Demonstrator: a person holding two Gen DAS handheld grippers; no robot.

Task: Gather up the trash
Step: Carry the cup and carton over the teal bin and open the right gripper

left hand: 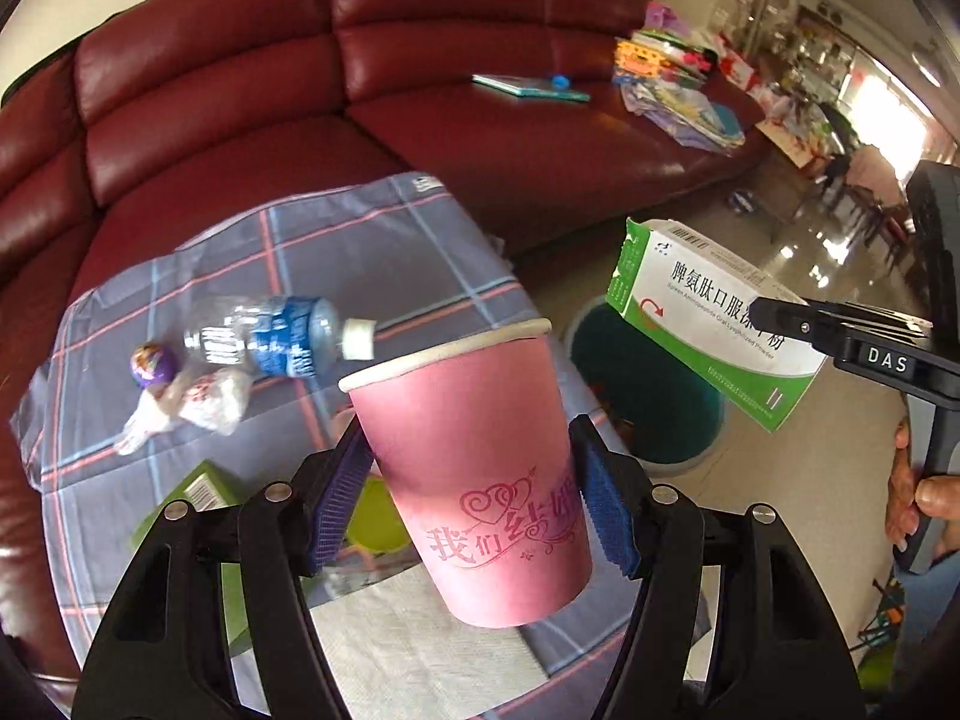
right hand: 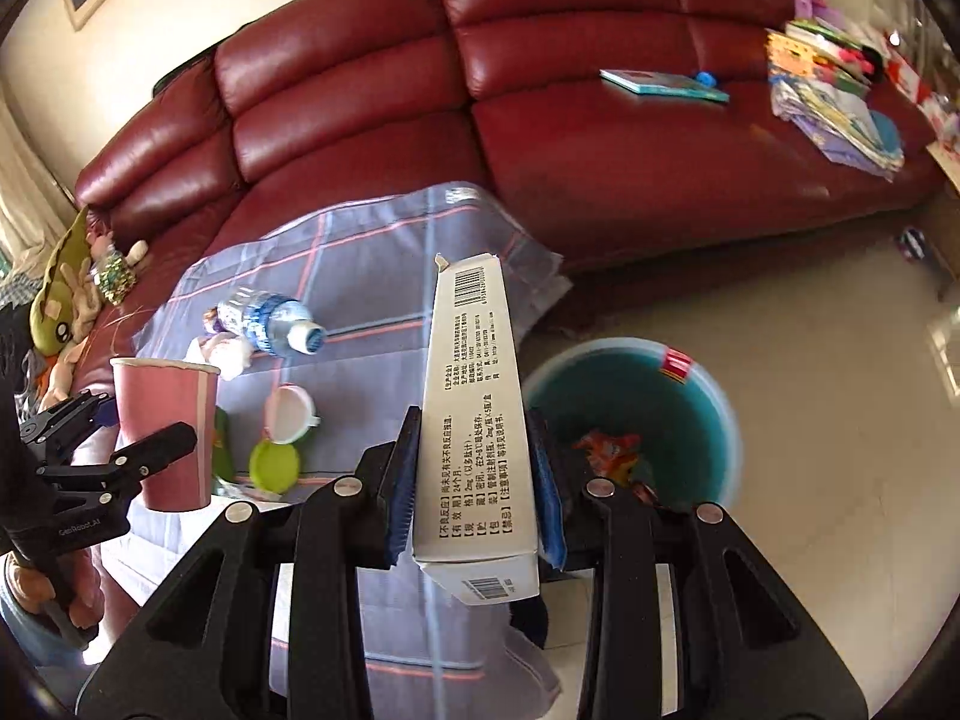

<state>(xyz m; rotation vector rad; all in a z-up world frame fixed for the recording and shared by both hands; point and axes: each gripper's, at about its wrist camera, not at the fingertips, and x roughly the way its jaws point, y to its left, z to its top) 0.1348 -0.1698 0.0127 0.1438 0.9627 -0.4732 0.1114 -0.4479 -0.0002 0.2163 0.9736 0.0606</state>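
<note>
My left gripper (left hand: 474, 492) is shut on a pink paper cup (left hand: 474, 468) and holds it upright above the checked cloth (left hand: 372, 252). The cup also shows in the right wrist view (right hand: 165, 432). My right gripper (right hand: 474, 474) is shut on a white and green medicine box (right hand: 474, 420), held beside the teal trash bin (right hand: 690, 414). The box also shows in the left wrist view (left hand: 708, 318), above the bin (left hand: 648, 396). A crushed plastic bottle (left hand: 270, 336), a crumpled wrapper (left hand: 186, 405) and a purple ball (left hand: 153, 365) lie on the cloth.
A red leather sofa (right hand: 600, 138) runs behind the cloth, with a book (right hand: 660, 84) and a pile of papers (right hand: 834, 102) on it. A white lid (right hand: 291, 414), a green lid (right hand: 275, 465) and a green box (left hand: 201, 492) lie on the cloth. Wrappers lie in the bin.
</note>
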